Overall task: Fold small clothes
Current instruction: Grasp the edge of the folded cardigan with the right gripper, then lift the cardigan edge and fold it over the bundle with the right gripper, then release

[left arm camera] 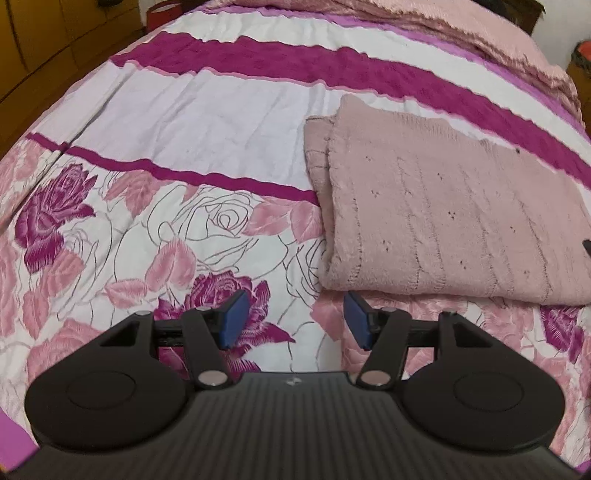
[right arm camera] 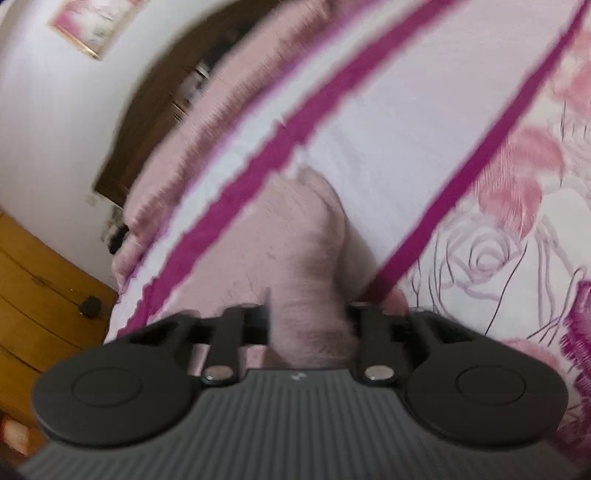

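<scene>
Bedroom; bed under a floral bedspread [left arm camera: 177,122] with magenta stripes and roses, wooden furniture [right arm camera: 40,291] beside it, framed picture [right arm camera: 86,26] on the wall.

Right gripper [right arm camera: 306,325]: clamped on a bunched edge of the pink knit sweater [right arm camera: 299,251], fabric filling the gap between the fingers, pads hidden in the cloth. Outward from there, sweater running straight ahead and away along the pointing line, ending at the nearer magenta stripe. View blurred, so the exact edge taken cannot be told.

Left gripper [left arm camera: 291,321]: jaws apart, blue pads bare, nothing between them. Just ahead and to the right, the same sweater [left arm camera: 443,210], folded flat, long axis running toward the right edge of the view, near hem just beyond the right pad, not touching. Folded layers visible at the sweater's left edge.

Judgement: right hand nearer and already holding; the coming fold turning on carrying that gripped edge across the sweater, left hand free to pin or take the near hem.
</scene>
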Tool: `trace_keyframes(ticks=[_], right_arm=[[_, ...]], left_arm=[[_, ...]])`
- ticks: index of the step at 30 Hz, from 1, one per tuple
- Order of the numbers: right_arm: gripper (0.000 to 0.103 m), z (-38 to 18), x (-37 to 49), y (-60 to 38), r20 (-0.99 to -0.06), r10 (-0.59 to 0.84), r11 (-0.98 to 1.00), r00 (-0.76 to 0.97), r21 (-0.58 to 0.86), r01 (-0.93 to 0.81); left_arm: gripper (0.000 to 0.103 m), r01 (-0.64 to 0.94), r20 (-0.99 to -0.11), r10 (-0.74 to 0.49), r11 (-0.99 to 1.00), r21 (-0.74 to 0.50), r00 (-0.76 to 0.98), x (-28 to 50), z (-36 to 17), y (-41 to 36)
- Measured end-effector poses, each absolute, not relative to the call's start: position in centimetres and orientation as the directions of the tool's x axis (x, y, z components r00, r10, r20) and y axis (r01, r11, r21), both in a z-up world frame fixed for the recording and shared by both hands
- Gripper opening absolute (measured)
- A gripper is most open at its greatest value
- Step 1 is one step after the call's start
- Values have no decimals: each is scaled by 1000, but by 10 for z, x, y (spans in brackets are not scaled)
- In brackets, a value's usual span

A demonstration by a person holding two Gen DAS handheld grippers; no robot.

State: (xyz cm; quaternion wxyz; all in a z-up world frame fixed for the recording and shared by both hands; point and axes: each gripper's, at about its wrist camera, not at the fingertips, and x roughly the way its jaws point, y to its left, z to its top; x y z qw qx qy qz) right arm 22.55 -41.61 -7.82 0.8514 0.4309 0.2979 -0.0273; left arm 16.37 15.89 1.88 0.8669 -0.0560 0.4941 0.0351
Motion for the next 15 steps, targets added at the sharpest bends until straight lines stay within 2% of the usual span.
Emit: trace_keyframes(ticks=[9, 15], right_arm=[[25, -8, 236, -391, -485, 268, 709, 832, 684, 170], [25, 41, 250, -336, -472, 285, 806, 834, 590, 59]], left_arm=[[65, -87, -873, 49, 996, 7, 486, 177, 28, 166], [65, -75, -859, 40, 997, 2, 510, 171, 39, 175]])
